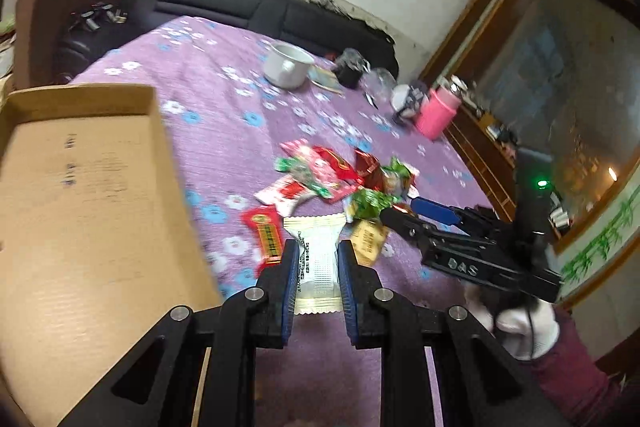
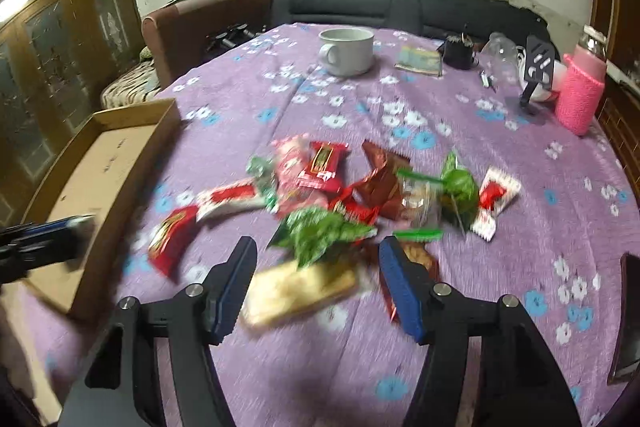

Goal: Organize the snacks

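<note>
The cardboard box sits leftmost on the table. The left hand-held gripper clamps a white packet; a loose pinch could drop it. The right hand-held gripper gapes over the snack pile.

Cardboard box left of the snack pile, mug behind, all on the table.

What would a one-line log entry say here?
left claw: shut on white packet | right claw: open above snack pile | cardboard box: empty
</note>
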Demonstrator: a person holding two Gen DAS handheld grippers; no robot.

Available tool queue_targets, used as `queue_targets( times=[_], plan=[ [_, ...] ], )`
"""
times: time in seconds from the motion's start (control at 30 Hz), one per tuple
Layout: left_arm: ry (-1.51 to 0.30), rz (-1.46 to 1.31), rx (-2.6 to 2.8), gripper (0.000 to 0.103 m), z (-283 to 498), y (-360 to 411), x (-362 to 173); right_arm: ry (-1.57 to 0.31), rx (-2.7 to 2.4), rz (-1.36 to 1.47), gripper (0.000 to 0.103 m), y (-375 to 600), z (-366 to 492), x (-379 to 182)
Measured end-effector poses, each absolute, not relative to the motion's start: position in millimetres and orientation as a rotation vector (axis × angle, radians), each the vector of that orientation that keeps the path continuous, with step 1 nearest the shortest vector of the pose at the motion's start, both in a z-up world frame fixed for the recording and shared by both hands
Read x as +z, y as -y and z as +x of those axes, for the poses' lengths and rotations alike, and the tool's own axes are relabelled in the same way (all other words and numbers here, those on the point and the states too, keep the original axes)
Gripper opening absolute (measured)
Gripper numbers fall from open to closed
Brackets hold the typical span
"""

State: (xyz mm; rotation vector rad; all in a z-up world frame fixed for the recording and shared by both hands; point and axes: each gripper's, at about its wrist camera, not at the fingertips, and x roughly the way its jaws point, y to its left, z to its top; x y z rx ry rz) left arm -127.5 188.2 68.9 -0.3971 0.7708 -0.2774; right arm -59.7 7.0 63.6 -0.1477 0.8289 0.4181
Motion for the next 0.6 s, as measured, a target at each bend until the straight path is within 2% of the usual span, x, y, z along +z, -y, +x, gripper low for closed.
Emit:
queue_targets(
  times=[0.17, 0.2, 0.23, 0.4, 0.6],
  plan=[
    [-0.765, -0.439, -0.196, 0.02, -136.3, -222.2, 66.5, -0.87, 0.414, -0.173, 0.06, -25.3, -38.9, 48.6],
    [-0.765, -0.448, -0.184, 0.02, -137.9, -227.9, 65.3, -0.891, 0.4, -0.167, 0.036, -25.7, -35.1, 43.5],
    [-0.766, -0.456, -0.171, 0.02, -138.9, -234.1, 64.1, -0.917, 0.386, -0.156, 0.02, -24.1, -31.5, 38.5],
    [-0.755, -0.473, -0.124, 0.02, -140.7, -255.4, 61.9, -0.917, 0.373, -0.095, 0.019, -9.9, -32.5, 38.5],
    [-0.766, -0.493, -0.088, 0.02, -136.5, -272.0, 51.6, -0.859, 0.401, -0.095, 0.019, -13.3, -49.5, 64.5]
  ],
)
